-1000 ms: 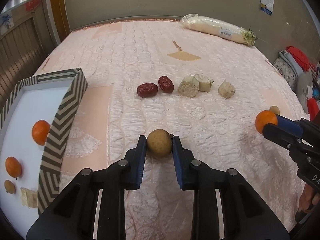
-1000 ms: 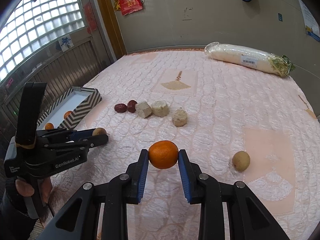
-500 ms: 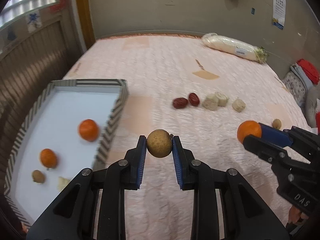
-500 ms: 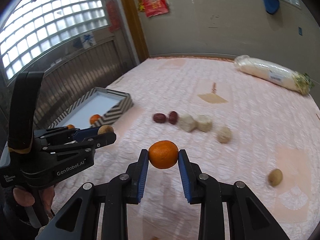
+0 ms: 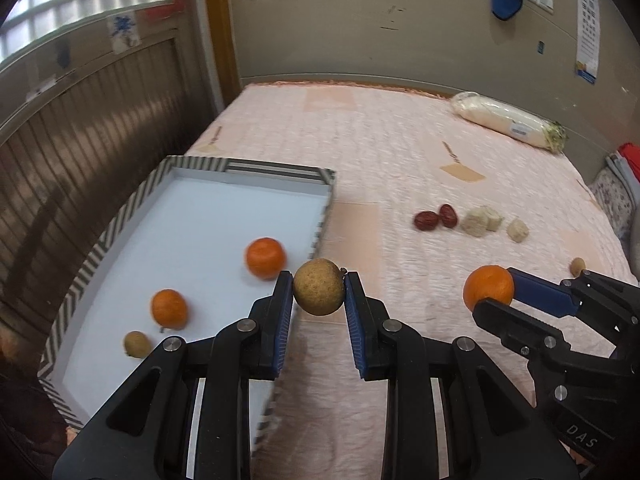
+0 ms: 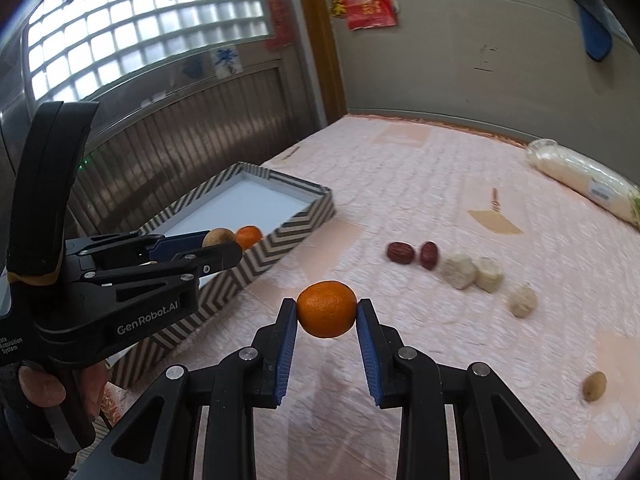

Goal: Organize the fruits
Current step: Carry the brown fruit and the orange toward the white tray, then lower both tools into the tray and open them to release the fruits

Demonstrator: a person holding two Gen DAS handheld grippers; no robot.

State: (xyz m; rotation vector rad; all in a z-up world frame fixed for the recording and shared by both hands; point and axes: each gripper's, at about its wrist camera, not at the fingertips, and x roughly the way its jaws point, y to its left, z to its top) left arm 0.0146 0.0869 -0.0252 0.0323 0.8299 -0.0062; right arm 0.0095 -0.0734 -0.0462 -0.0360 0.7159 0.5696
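Note:
My left gripper (image 5: 319,294) is shut on a brown longan (image 5: 319,293), held in the air just above the right rim of the chevron-striped box (image 5: 116,228). The box holds two oranges (image 5: 265,257) and a small brown longan (image 5: 136,344). My right gripper (image 6: 327,315) is shut on an orange (image 6: 327,314), held above the pink quilt to the right of the box (image 6: 280,240). It also shows in the left wrist view (image 5: 489,289). Another longan (image 6: 594,385) lies on the quilt at right.
Two red dates (image 5: 435,218) and three pale chunks (image 5: 493,224) lie in a row mid-quilt. A wrapped white vegetable (image 5: 508,123) lies at the far edge by the wall. A ribbed metal wall (image 5: 80,152) runs along the left.
Both grippers have swung left toward the box with their fruit still held. The box now sits larger and nearer the middle in both views.

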